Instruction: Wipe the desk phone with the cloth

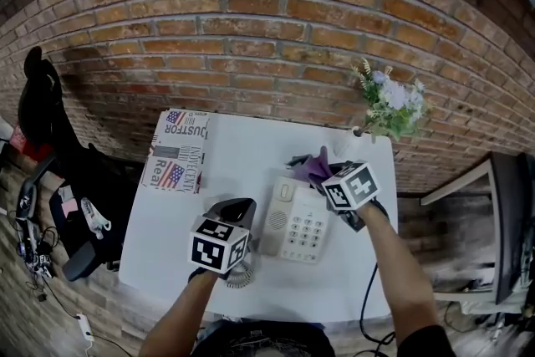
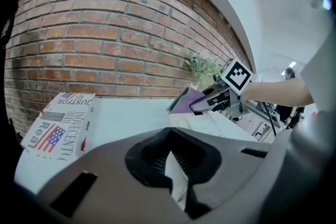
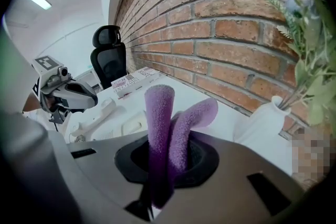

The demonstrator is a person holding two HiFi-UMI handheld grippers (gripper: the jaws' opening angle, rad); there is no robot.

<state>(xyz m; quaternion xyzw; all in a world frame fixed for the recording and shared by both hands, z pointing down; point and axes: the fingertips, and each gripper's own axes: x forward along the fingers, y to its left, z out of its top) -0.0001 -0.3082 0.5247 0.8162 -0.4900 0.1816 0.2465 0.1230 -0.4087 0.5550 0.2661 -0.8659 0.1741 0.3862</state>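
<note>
The cream desk phone point(image 1: 294, 228) lies in the middle of the white table point(image 1: 242, 163) with its cradle bare. My left gripper point(image 1: 236, 211) hovers just left of the phone, shut on the white handset point(image 2: 176, 174), which also shows in the right gripper view point(image 3: 94, 117). A coiled cord point(image 1: 241, 273) hangs below it. Over the phone's far end my right gripper point(image 1: 326, 177) is shut on a purple cloth point(image 3: 160, 128), whose two folds stick up out of the jaws. From the left gripper view the cloth point(image 2: 184, 99) hangs just above the phone.
A box printed with flags point(image 1: 177, 150) lies at the table's far left. A white vase of flowers point(image 1: 389, 104) stands at the far right corner against the brick wall. A black office chair point(image 1: 50, 138) is at the left, and a shelf point(image 1: 501, 221) at the right.
</note>
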